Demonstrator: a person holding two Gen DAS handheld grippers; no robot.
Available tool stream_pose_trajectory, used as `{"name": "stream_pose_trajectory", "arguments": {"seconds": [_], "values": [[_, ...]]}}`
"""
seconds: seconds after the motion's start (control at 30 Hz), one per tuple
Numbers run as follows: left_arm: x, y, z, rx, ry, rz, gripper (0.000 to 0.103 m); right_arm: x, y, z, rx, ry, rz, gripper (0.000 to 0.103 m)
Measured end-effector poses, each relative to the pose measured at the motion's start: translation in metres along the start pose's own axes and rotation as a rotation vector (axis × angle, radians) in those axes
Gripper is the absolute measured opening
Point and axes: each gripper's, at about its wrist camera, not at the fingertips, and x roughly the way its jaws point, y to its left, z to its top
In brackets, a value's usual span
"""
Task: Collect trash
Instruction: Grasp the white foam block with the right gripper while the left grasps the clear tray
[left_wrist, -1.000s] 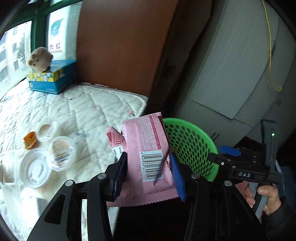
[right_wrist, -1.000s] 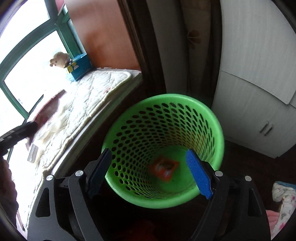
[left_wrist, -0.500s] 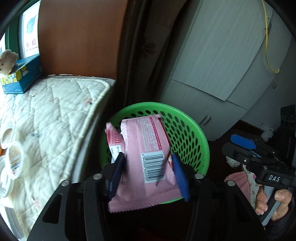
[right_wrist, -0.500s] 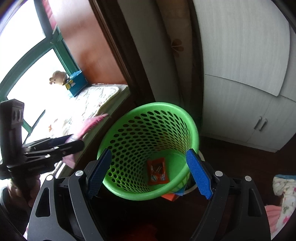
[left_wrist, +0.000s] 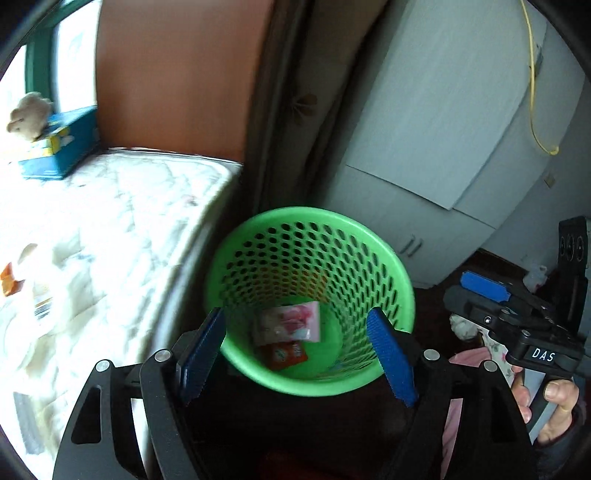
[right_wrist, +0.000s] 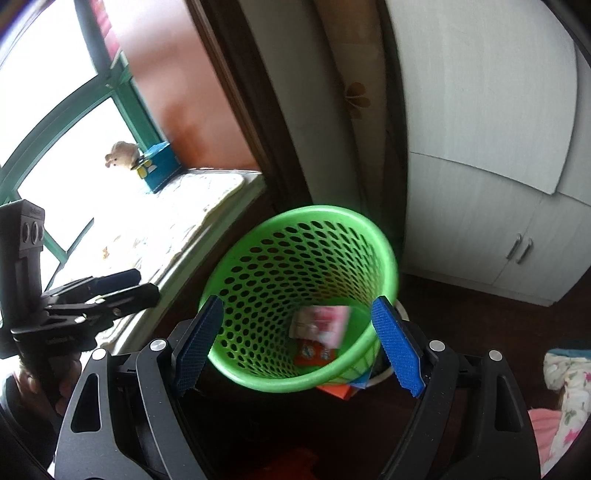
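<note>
Left gripper (left_wrist: 295, 354) hung over the green basket (left_wrist: 391, 266), jaws had just been opening and now stood wide with nothing between them; the pink wrapper (left_wrist: 291, 323) lay at the basket bottom, resting on an orange packet (left_wrist: 286, 354). Right gripper (right_wrist: 295, 343) hovered over the same basket, jaws also wide and empty. More trash sat on the bed (left_wrist: 122, 206): an orange scrap (left_wrist: 9, 282) and some blurred pale items near the left edge, too smeared to name. Risks as I read it: both grippers crowded over 1 basket, so a reach back toward the bed could clip the rim and tip the light basket. A stuffed toy (left_wrist: 27, 114) on a blue box (left_wrist: 59, 146) was near the trash and could be grabbed by mistake.
</note>
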Motion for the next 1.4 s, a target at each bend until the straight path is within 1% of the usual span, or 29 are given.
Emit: {"name": "stream_pose_trajectory", "arguments": {"seconds": [0.07, 0.2, 0.27, 0.5, 0.63, 0.7, 0.77, 0.83, 1.0, 1.03, 1.17, 1.27, 1.33, 1.37, 1.4], "values": [[-0.015, 0.012, -0.004, -0.016, -0.02, 0.029, 0.076, 0.0, 0.008, 0.0, -0.013, 0.0, 0.014, 0.082], [-0.048, 0.043, -0.014, -0.058, -0.058, 0.13, 0.076, 0.004, 0.03, 0.001, -0.042, 0.008, 0.04, 0.082], [-0.065, 0.059, -0.019, -0.089, -0.075, 0.193, 0.076, 0.007, 0.041, 0.002, -0.057, 0.014, 0.056, 0.082], [-0.126, 0.13, -0.046, -0.258, -0.144, 0.4, 0.076, 0.019, 0.091, 0.002, -0.131, 0.045, 0.128, 0.082], [-0.154, 0.174, -0.064, -0.37, -0.168, 0.493, 0.074, 0.027, 0.123, 0.001, -0.178, 0.061, 0.172, 0.082], [-0.162, 0.196, -0.073, -0.428, -0.163, 0.521, 0.073, 0.03, 0.139, 0.0, -0.201, 0.067, 0.191, 0.082], [-0.166, 0.216, -0.08, -0.484, -0.151, 0.53, 0.073, 0.032, 0.152, -0.002, -0.223, 0.073, 0.209, 0.082], [-0.166, 0.231, -0.089, -0.529, -0.14, 0.518, 0.072, 0.034, 0.165, -0.003, -0.244, 0.078, 0.222, 0.082], [-0.156, 0.251, -0.104, -0.595, -0.1, 0.435, 0.063, 0.039, 0.194, -0.007, -0.282, 0.097, 0.253, 0.082], [-0.153, 0.254, -0.107, -0.604, -0.097, 0.417, 0.059, 0.041, 0.199, -0.008, -0.29, 0.101, 0.258, 0.082], [-0.145, 0.267, -0.112, -0.654, -0.091, 0.353, 0.052, 0.044, 0.219, -0.013, -0.318, 0.12, 0.276, 0.082], [-0.141, 0.273, -0.113, -0.663, -0.092, 0.313, 0.041, 0.048, 0.235, -0.017, -0.34, 0.136, 0.289, 0.082], [-0.14, 0.275, -0.113, -0.659, -0.096, 0.288, 0.025, 0.051, 0.244, -0.02, -0.354, 0.147, 0.3, 0.082], [-0.14, 0.275, -0.112, -0.655, -0.099, 0.276, 0.022, 0.052, 0.249, -0.021, -0.359, 0.153, 0.306, 0.082], [-0.142, 0.274, -0.112, -0.651, -0.105, 0.269, 0.016, 0.053, 0.253, -0.022, -0.362, 0.16, 0.314, 0.082]]}}
